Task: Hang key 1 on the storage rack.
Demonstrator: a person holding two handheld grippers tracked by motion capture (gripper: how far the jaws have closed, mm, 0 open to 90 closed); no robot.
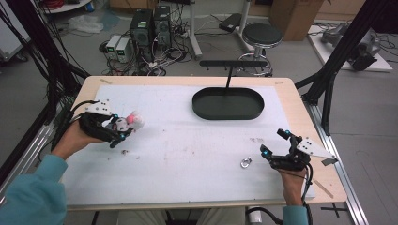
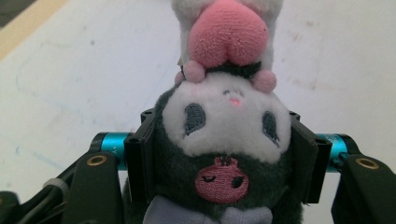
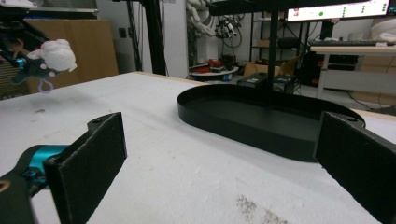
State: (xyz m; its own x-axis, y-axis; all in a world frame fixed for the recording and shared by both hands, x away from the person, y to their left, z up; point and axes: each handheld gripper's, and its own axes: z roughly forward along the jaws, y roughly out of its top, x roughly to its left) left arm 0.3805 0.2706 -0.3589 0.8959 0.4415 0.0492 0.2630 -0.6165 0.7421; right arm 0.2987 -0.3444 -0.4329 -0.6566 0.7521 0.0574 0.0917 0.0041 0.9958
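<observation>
Plush fabric is bulging between the pads of my left gripper (image 2: 219,154), which is clenching a small plush toy (image 2: 224,126) by the sides of its head. In the left gripper view the toy is hanging face up to the camera: dark grey hood nearest me, with a pink embroidered skull on the forehead, then a white face with two grey eyes and a tiny pink mouth, then two pink pompoms and a rounded pink piece on a white body farther out. Its long axis is running straight away from me along the jaws, head at six o'clock and the white and pink end pointing to twelve.

In the high view I am holding the left gripper (image 1: 121,133) over the left part of the table (image 1: 291,93), at about nine o'clock, with the toy (image 1: 129,122) sticking out toward the table's middle, at three o'clock from my hand. In the right gripper view the toy is showing clear of the white surface, with a small loop dangling beneath it.

My right gripper (image 1: 274,143) is sitting at about four o'clock on the table, its jaws spread wide with nothing between them. A small metal ring (image 1: 246,162) is lying just beside it at nine o'clock. Farther off, toward one o'clock, a black oval tray (image 1: 228,114) is resting on the table.
</observation>
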